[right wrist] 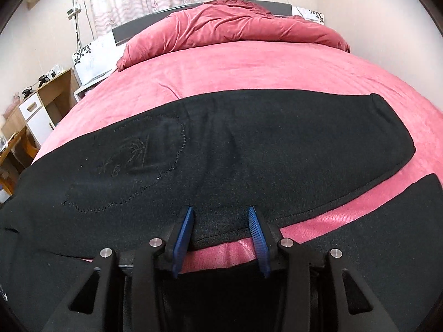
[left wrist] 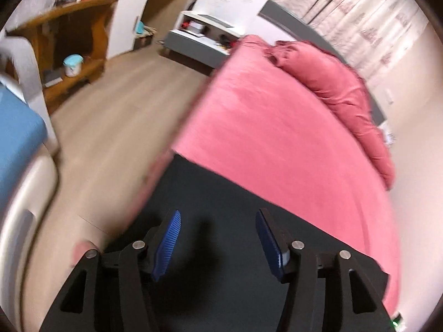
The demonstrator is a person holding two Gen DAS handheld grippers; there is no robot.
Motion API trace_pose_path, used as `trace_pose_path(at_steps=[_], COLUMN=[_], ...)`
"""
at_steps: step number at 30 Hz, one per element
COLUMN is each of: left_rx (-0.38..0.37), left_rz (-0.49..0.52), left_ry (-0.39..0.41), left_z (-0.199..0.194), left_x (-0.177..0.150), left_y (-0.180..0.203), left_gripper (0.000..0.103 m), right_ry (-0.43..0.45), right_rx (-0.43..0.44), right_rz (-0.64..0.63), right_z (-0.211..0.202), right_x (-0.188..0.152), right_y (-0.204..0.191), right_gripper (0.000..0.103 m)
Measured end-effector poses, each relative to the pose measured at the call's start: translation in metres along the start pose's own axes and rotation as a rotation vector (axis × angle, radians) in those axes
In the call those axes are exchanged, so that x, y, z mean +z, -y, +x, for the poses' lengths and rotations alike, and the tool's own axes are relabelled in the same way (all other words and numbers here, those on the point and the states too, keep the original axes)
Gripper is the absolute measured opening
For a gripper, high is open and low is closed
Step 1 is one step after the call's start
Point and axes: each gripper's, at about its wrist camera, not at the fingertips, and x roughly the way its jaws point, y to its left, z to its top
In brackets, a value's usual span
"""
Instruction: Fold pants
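Observation:
Black pants (right wrist: 249,144) lie spread across the pink bed (right wrist: 249,66), with a stitched back pocket at the left and two legs running to the right. My right gripper (right wrist: 220,213) is open, its blue fingers (right wrist: 185,229) set either side of the near edge of the upper leg. In the blurred left wrist view, my left gripper (left wrist: 217,217) is open over the black pants (left wrist: 221,193) near the bed's left edge, holding nothing.
A red duvet (right wrist: 235,25) is bunched at the head of the bed. Wooden floor (left wrist: 124,116), a wooden shelf unit (left wrist: 74,52), a grey-white nightstand (left wrist: 199,36) and a blue-seated chair (left wrist: 19,135) lie to the left of the bed.

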Motion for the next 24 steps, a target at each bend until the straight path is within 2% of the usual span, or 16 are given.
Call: trace_pose_path(at_steps=[3, 7, 11, 15, 17, 18, 20, 22, 24], left_rx=[0.016, -0.012, -0.058, -0.116, -0.053, -0.042, -0.051, -0.059, -0.099], left_rz=[-0.03, -0.154, -0.234, -0.235, -0.204, -0.19, -0.184, -0.183, -0.182], left_ry=[-0.043, -0.081, -0.113, -0.131, -0.111, -0.102, -0.087, -0.055, -0.004], left_z=[0.035, 0.085, 0.105, 0.117, 0.112, 0.112, 0.107, 0.096, 0.077], left_x=[0.022, 0.051, 0.052, 0.052, 0.047, 0.046, 0.043, 0.041, 0.039], left_y=[0.0, -0.01, -0.028, -0.027, -0.023, -0.02, -0.022, -0.021, -0.018], left_gripper=[0.059, 0.059, 0.059, 0.056, 0.035, 0.02, 0.01, 0.008, 0.007], right_ry=[0.005, 0.007, 0.008, 0.009, 0.008, 0.009, 0.008, 0.007, 0.003], right_rx=[-0.005, 0.004, 0.008, 0.009, 0.01, 0.01, 0.009, 0.009, 0.01], right_rz=[-0.005, 0.002, 0.004, 0.003, 0.003, 0.003, 0.001, 0.001, 0.002], right_z=[0.003, -0.001, 0.006, 0.007, 0.007, 0.007, 0.007, 0.007, 0.008], right_x=[-0.001, -0.003, 0.004, 0.005, 0.005, 0.005, 0.005, 0.006, 0.006], right_y=[-0.005, -0.002, -0.004, -0.006, -0.006, -0.006, -0.006, -0.006, -0.006], right_gripper=[0.043, 0.043, 0.044, 0.044, 0.044, 0.044, 0.044, 0.044, 0.044])
